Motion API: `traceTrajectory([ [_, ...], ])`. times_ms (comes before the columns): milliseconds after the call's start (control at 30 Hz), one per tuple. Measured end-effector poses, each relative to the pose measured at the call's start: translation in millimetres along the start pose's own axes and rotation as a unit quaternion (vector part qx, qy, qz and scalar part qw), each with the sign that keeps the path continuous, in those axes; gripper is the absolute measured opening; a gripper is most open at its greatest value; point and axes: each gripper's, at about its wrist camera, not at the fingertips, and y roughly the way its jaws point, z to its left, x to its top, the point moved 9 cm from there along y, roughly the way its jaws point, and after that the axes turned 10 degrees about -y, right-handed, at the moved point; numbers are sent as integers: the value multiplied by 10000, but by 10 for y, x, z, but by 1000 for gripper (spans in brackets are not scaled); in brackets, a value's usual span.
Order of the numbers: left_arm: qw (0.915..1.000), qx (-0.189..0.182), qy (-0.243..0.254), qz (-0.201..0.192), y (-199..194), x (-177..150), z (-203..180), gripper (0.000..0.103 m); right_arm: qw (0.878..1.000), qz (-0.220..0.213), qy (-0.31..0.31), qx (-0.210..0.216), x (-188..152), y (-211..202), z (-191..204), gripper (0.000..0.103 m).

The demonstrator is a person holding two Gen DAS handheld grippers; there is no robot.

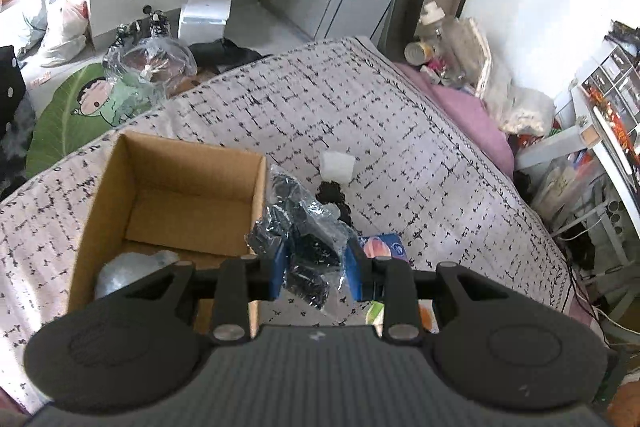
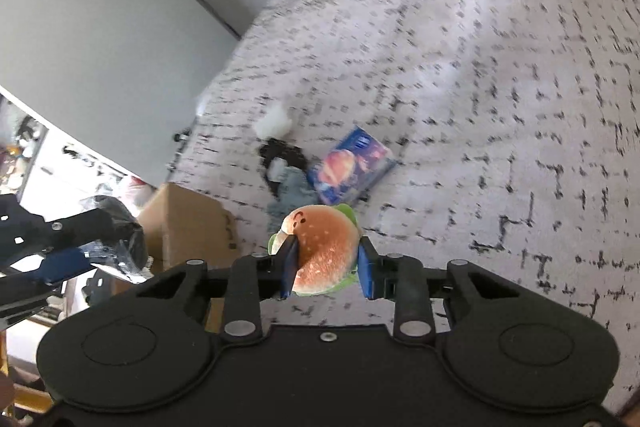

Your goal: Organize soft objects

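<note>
My left gripper (image 1: 316, 269) is shut on a clear plastic bag of black fabric (image 1: 304, 235), held above the bed just right of an open cardboard box (image 1: 176, 167). A whitish plastic-wrapped item (image 1: 128, 269) lies inside the box. My right gripper (image 2: 326, 267) is shut on a plush hamburger toy (image 2: 324, 251) with a smiling face, lifted off the bedspread. In the right wrist view the left gripper (image 2: 64, 247) with its bag shows at the left edge, beside the box (image 2: 188, 227).
On the patterned bedspread (image 1: 400, 131) lie a white foam cube (image 1: 337, 167), a black scrunchie-like item (image 1: 334, 197), a blue tissue pack (image 2: 352, 167) and a grey cloth piece (image 2: 292, 191). Clutter lines the bed's far edge and the floor.
</note>
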Motion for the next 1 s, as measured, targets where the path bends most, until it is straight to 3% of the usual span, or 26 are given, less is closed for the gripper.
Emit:
traceTrajectory([
  [367,9997,26,-58,-217,-285,131,323,30,9956,-496,-639,476,85,-169,445,30],
  [1000,9984,-127,-527,-160,-314,53,881,30,9802,-497,-1501,1194,-103,-164,1146,31],
])
